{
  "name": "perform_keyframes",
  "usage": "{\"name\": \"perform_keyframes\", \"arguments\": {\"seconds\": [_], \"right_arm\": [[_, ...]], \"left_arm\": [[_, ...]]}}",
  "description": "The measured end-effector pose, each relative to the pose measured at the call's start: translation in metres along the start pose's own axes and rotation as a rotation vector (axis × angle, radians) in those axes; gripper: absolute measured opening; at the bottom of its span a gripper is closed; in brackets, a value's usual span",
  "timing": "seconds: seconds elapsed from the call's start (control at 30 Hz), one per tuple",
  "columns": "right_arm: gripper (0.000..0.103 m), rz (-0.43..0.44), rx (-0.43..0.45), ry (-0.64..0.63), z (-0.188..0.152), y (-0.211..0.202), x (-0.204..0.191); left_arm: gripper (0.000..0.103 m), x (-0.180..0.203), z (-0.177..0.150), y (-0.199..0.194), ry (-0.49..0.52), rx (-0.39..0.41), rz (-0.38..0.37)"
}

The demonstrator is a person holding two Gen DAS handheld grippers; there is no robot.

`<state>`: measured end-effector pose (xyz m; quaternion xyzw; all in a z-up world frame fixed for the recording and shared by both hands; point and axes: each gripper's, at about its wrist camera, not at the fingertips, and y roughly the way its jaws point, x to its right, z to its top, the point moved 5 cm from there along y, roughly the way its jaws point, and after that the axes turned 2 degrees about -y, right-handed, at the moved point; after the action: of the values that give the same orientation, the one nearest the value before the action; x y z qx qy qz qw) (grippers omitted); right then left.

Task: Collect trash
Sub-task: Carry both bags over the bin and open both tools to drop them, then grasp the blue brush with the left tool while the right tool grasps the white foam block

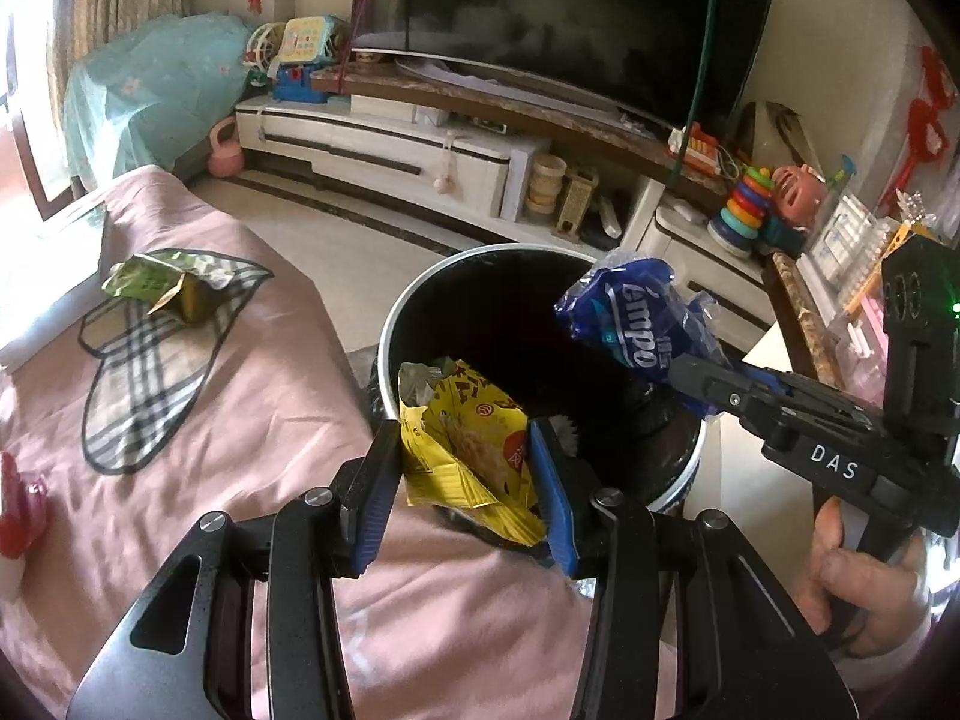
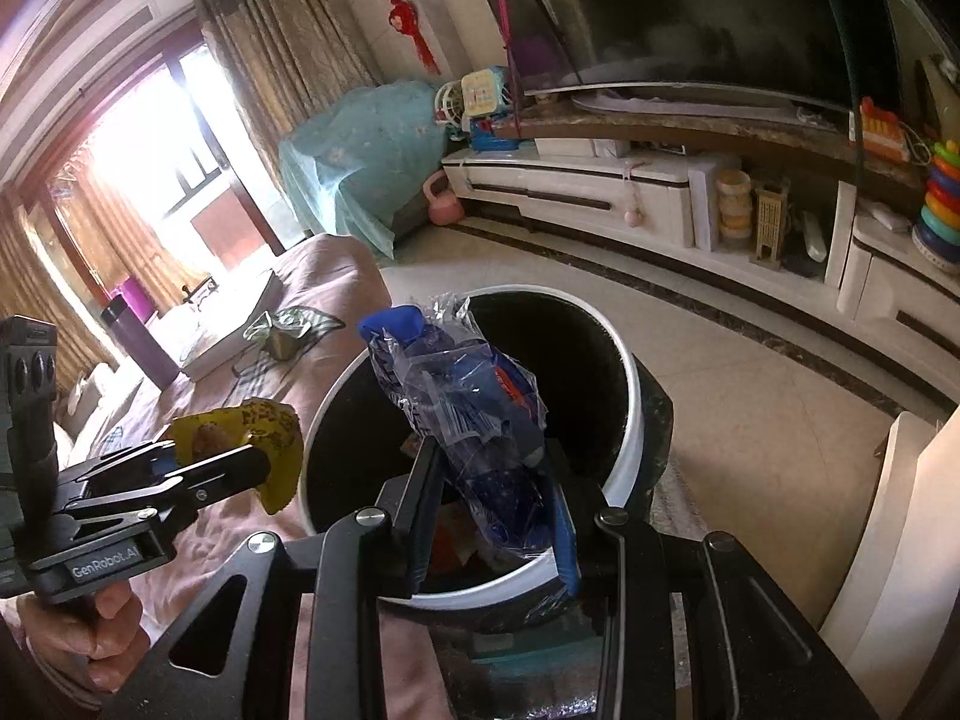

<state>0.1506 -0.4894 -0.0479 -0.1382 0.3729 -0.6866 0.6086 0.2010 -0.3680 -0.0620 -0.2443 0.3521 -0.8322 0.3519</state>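
Note:
My left gripper (image 1: 465,468) is shut on a yellow snack wrapper (image 1: 474,450) and holds it over the near rim of the round trash bin (image 1: 408,306). My right gripper (image 2: 489,480) is shut on a blue tissue pack wrapper (image 2: 474,414) and holds it above the bin's opening (image 2: 630,372). The left wrist view shows the right gripper (image 1: 690,375) with the blue wrapper (image 1: 630,312) at the bin's right side. The right wrist view shows the left gripper (image 2: 264,456) with the yellow wrapper (image 2: 258,426). A green wrapper (image 1: 159,288) lies on a plaid cloth (image 1: 144,384) on the pink-covered table.
The pink-covered table (image 1: 252,360) borders the bin on the left. A red object (image 1: 18,504) lies at its left edge. A purple bottle (image 2: 141,342) and a book (image 2: 228,336) sit at its far end. A TV cabinet (image 1: 390,144) with toys lines the back wall.

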Motion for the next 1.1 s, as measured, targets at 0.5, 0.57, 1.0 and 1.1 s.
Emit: {"name": "perform_keyframes", "arguments": {"seconds": [0.5,0.57,1.0,1.1], "right_arm": [[0.049,0.001,-0.029,0.008,0.013,0.015,0.01],[0.051,0.006,-0.022,0.021,0.014,0.013,0.012],[0.084,0.078,0.06,0.032,0.01,-0.008,-0.016],[0.088,0.11,0.063,0.023,0.005,-0.008,-0.034]], "left_arm": [[0.071,0.001,0.009,0.012,-0.025,-0.012,-0.013],[0.073,-0.003,0.007,0.01,-0.034,-0.006,-0.014],[0.079,-0.044,-0.031,-0.018,-0.139,0.002,0.013],[0.079,-0.061,-0.046,-0.027,-0.172,0.0,0.032]]}}
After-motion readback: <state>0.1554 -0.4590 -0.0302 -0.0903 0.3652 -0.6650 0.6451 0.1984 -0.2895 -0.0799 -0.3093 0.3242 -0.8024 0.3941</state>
